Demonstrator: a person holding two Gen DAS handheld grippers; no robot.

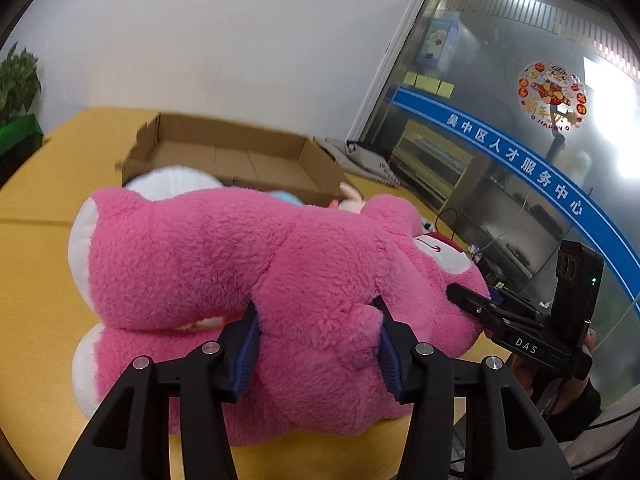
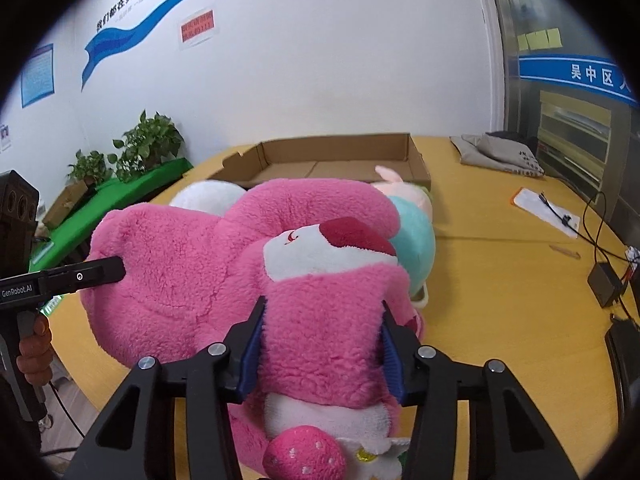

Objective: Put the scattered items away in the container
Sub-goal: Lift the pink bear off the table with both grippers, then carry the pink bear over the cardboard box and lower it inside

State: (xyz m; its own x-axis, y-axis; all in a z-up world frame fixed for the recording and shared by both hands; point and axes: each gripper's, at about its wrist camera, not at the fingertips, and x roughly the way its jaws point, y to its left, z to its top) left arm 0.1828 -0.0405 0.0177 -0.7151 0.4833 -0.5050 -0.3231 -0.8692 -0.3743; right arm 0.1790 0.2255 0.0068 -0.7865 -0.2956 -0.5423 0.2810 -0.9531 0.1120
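The step in hand is the two-handed pickup of the pink plush bear (image 1: pixel 224 256), the biggest of the scattered toys. The left gripper (image 1: pixel 318 344) has its jaws partly closed, blue pads pressed into the fur of a pink limb on the bear's body side. The right gripper (image 2: pixel 322 350) is likewise partly closed, its pads squeezing a thick fold of pink plush just below the bear's white muzzle. Each gripper shows in the other's view: the right one at 4 o'clock in the left wrist view, the left one at 9 o'clock in the right wrist view, poking into the fur.

The bear lies on its side on the yellow bench (image 2: pixel 500 272), in front of the cardboard box (image 2: pixel 344 164), which sits at about 12 o'clock beyond it and looks empty. I judge the next move calls for both hands to rise together, carry the bear forward over the near wall of the box, and let go only once its bulk is inside; uneven lifting would let the soft body sag and catch the rim.

The bear is fluffy, bright pink, with white paw soles, a dark red nose and a strawberry trinket near its chest. A teal-and-pink plush (image 2: pixel 412 236) sits just behind it at 1 o'clock, and a white plush (image 2: pixel 208 198) at 11 o'clock
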